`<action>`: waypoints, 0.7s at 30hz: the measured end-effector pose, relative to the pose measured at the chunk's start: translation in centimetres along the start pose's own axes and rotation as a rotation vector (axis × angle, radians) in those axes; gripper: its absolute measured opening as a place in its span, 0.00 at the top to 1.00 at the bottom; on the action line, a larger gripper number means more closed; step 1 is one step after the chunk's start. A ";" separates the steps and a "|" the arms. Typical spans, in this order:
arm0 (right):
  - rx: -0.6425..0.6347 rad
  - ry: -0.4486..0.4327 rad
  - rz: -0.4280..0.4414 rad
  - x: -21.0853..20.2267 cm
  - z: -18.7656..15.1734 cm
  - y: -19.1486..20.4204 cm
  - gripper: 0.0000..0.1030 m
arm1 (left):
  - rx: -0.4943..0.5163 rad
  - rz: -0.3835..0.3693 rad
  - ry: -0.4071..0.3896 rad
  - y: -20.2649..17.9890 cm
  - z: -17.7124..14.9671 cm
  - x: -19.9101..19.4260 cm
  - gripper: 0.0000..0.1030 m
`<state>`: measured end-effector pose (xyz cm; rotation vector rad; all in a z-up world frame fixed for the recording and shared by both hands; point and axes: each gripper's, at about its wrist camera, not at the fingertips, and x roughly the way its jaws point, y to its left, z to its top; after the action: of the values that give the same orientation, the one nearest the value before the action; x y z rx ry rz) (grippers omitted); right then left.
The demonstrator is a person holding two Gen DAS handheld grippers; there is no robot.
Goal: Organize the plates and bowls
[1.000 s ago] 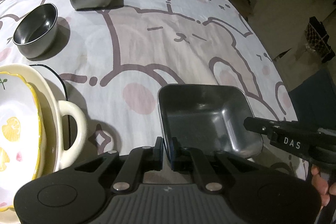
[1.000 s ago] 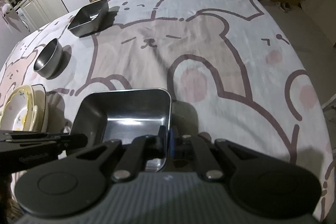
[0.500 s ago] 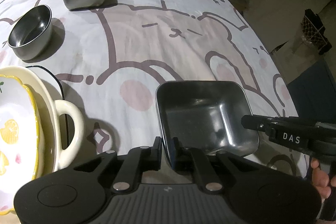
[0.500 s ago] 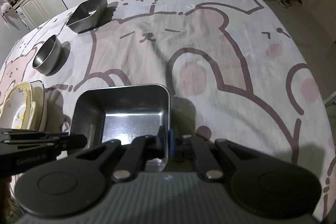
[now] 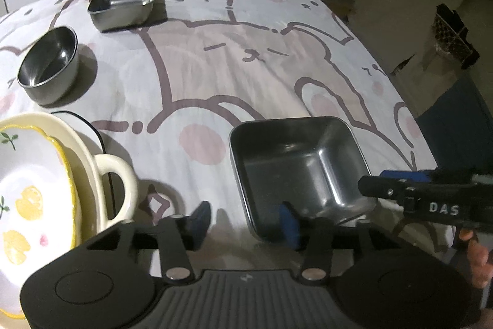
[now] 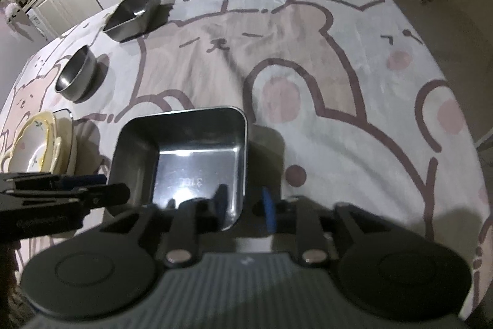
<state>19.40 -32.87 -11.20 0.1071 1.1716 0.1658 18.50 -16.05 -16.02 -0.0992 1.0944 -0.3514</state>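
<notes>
A square steel dish rests on the bear-print tablecloth near the front edge. My left gripper straddles the dish's near-left rim, its jaws opening, pads off the metal. My right gripper straddles the dish's near-right rim, jaws also opening and clear of it. Each gripper shows side-on in the other's view: the right gripper and the left gripper. A second square steel dish and a round steel bowl sit farther back on the left.
A stack of cream and yellow-rimmed ceramic plates with a looped handle lies at the near left, on a dark-edged tray. Chairs and cushions stand beyond the far edge. The cloth drops off at the right, with floor below.
Both grippers were shut on the near rim of the square steel dish; their jaws have now parted and let go. The dish sits on the cloth. Neither hand has shifted much.
</notes>
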 end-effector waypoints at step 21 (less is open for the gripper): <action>-0.013 -0.256 0.032 -8.8 -1.1 0.9 0.00 | 0.171 0.091 -0.256 3.4 1.7 -10.1 0.00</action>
<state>15.01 -33.66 -3.45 0.1320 0.9139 0.1820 16.67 -9.69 -7.49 0.0560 0.8095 -0.3392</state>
